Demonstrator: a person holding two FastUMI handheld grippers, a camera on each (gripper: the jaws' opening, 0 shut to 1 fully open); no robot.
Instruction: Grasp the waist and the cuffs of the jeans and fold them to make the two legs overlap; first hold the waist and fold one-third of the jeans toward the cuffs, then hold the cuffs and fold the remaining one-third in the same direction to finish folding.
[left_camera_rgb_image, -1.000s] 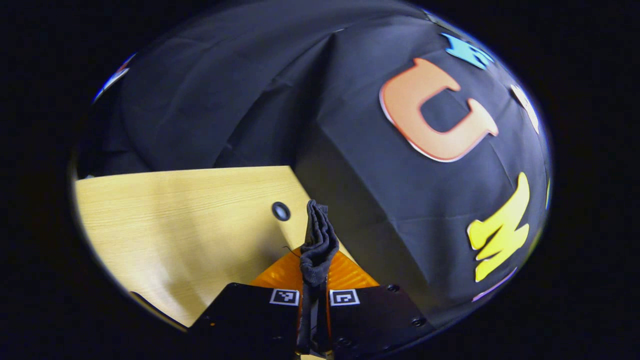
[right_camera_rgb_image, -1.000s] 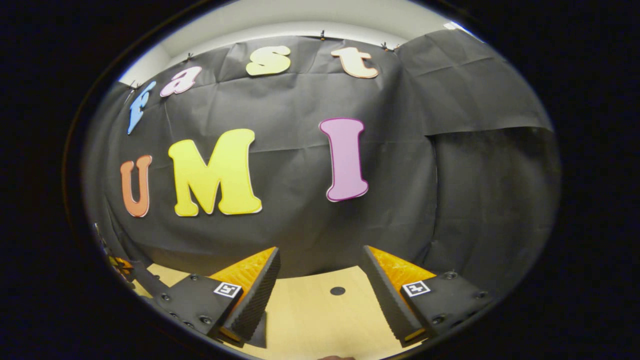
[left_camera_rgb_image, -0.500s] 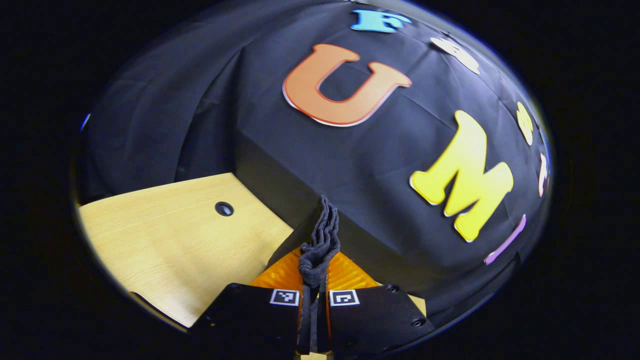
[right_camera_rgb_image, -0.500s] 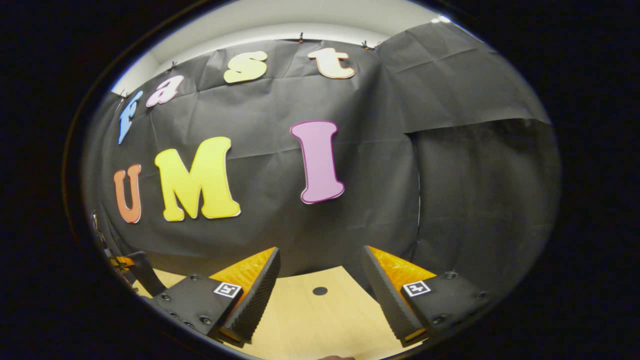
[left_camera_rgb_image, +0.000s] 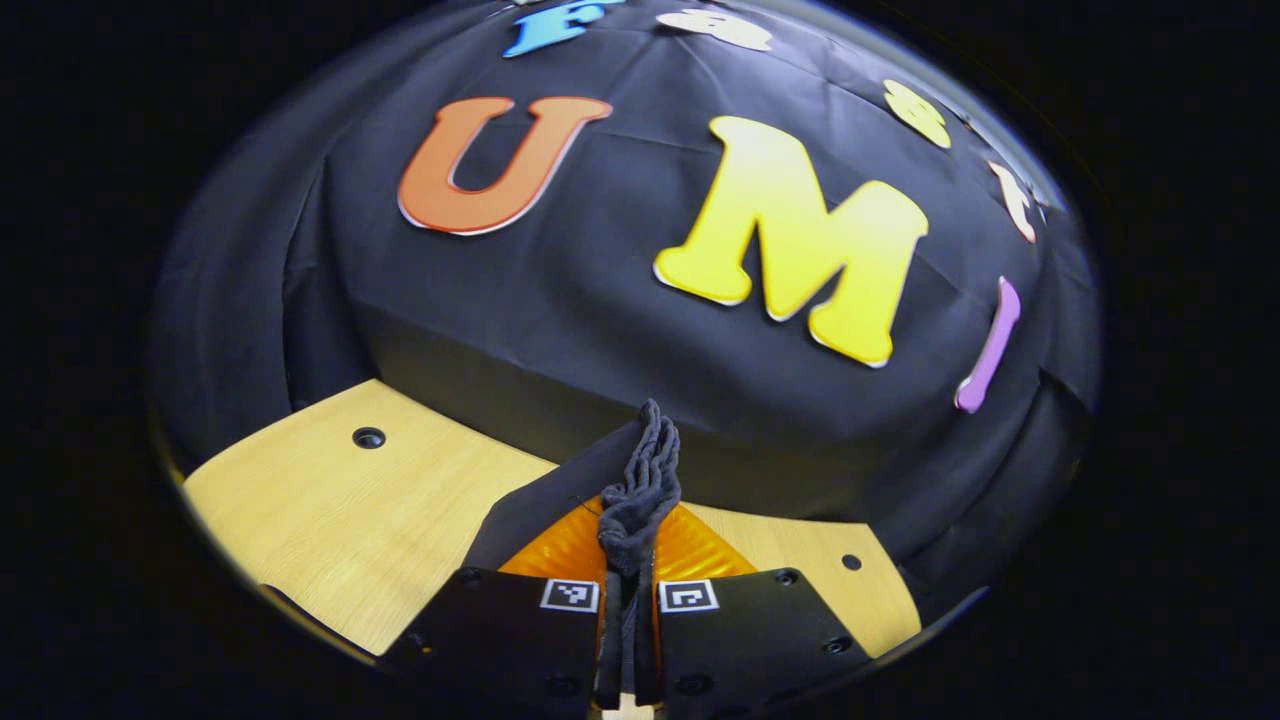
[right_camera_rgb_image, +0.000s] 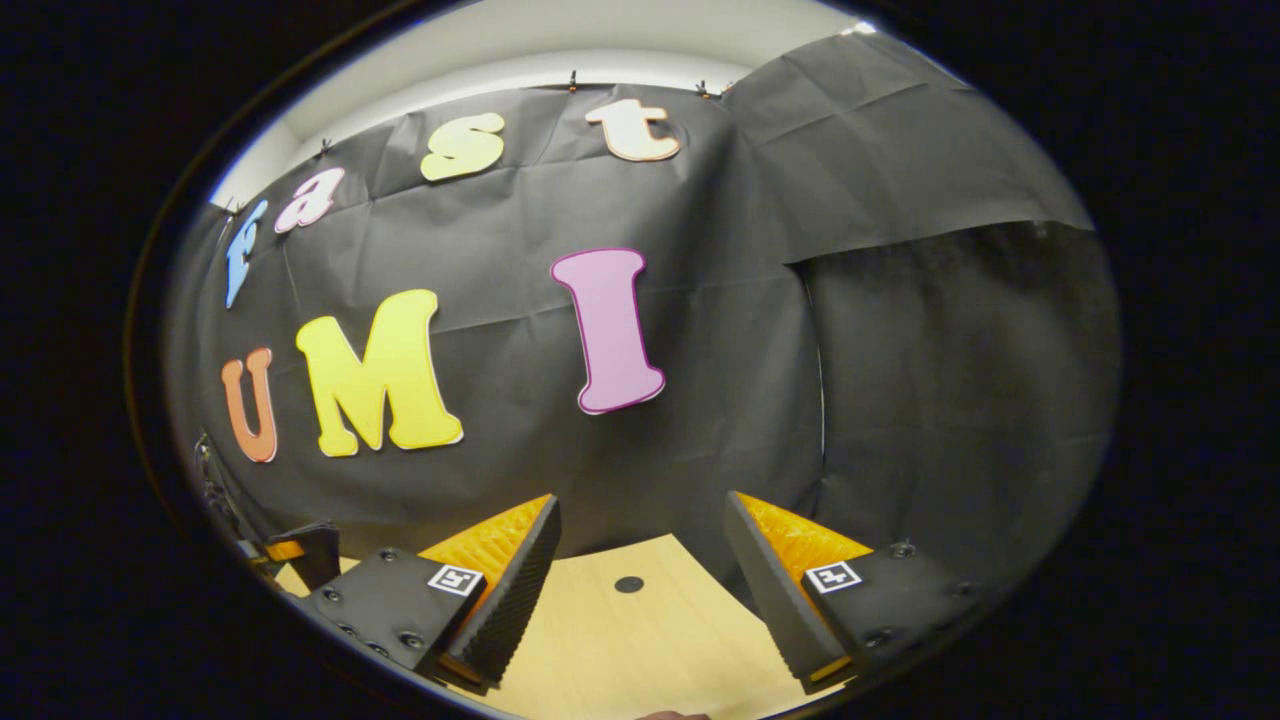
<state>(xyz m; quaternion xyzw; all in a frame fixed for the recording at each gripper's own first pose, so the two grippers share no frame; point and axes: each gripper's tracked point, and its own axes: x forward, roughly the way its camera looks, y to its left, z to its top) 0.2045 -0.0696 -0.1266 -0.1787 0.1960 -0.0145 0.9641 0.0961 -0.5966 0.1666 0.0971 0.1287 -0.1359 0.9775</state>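
crumpled dark jeans (left_camera_rgb_image: 640, 490) fabric pinched in ribbed left claw (left_camera_rgb_image: 630, 560)

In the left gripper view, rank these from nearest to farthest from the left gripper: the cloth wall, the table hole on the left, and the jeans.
1. jeans: pinched in the left gripper.
2. table hole: off to the left on the wood.
3. cloth wall: behind the table's far edge.
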